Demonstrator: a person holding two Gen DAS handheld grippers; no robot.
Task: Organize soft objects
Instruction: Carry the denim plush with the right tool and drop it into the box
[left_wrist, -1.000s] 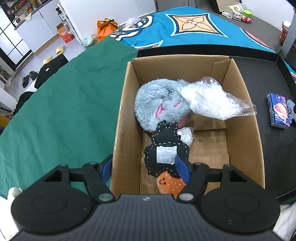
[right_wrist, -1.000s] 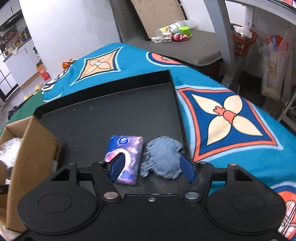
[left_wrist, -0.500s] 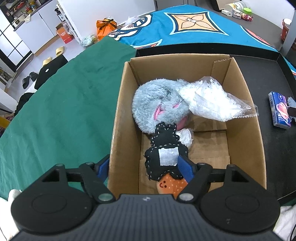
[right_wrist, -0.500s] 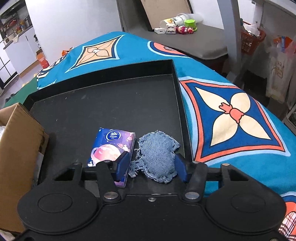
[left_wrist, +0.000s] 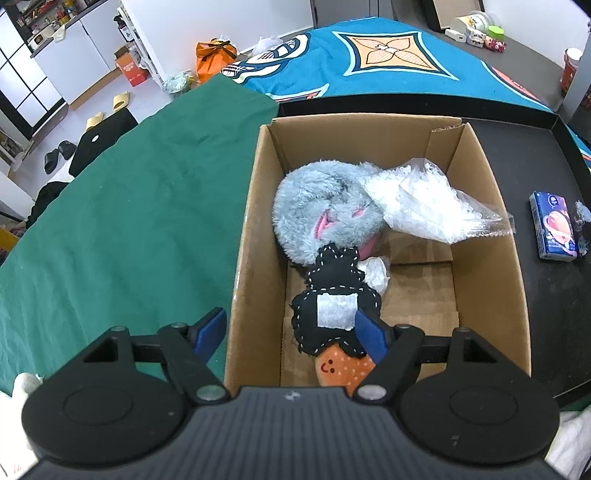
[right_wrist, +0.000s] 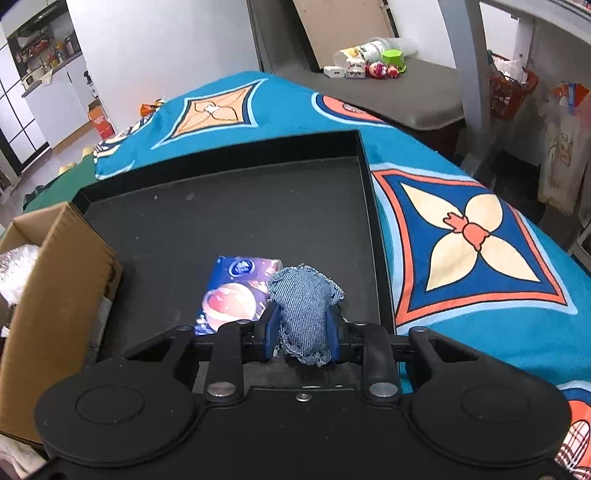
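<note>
My right gripper is shut on a small blue denim pouch, held just above the black tray. A purple tissue pack lies on the tray just left of it. A cardboard box holds a grey plush toy, a clear plastic bag, a black stitched felt toy and an orange smiling toy. My left gripper is open and empty, straddling the box's near left wall. The tissue pack also shows in the left wrist view.
The box's corner stands left of the tissue pack in the right wrist view. A green cloth lies left of the box. A blue patterned cloth lies under the tray. The tray has a raised rim.
My right gripper closed on the denim pouch and lifted it slightly. My left gripper stayed open and drifted a little left over the box's wall.
</note>
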